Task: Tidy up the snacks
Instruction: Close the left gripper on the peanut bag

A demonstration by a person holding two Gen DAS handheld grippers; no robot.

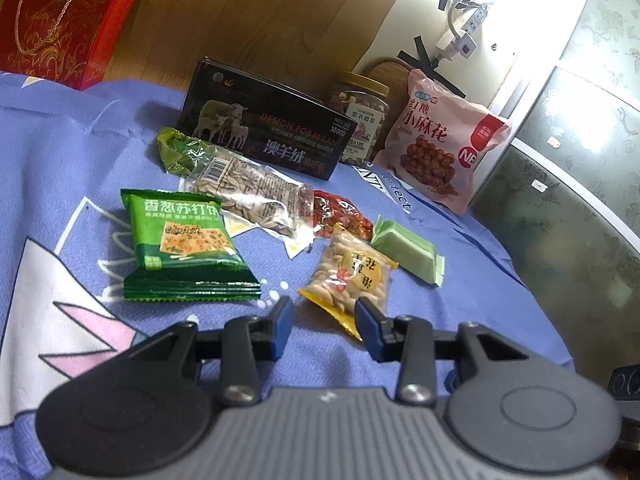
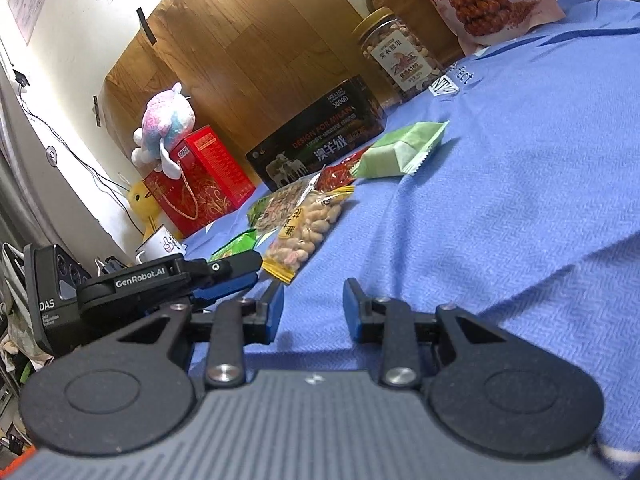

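Observation:
Small snack packs lie on a blue cloth [image 1: 80, 184]: a green cracker pack [image 1: 184, 240], a clear seed pack [image 1: 252, 188], a red pack [image 1: 340, 212], a peanut pack [image 1: 352, 276] and a pale green bar [image 1: 408, 252]. My left gripper [image 1: 324, 312] hovers just in front of the peanut pack, open and holding nothing, its right finger near the pack's yellow corner. My right gripper [image 2: 314, 296] is open over bare cloth, to the right of the peanut pack [image 2: 308, 224] and the pale green bar [image 2: 400, 152]. The left gripper [image 2: 240, 270] shows at its left.
At the back stand a black box [image 1: 268, 128], a nut jar [image 1: 360, 112], a pink snack bag [image 1: 440, 140] and a red gift box [image 1: 68, 20]. A plush toy [image 2: 168, 124] sits on the red gift box [image 2: 200, 176]. Wood panelling rises behind.

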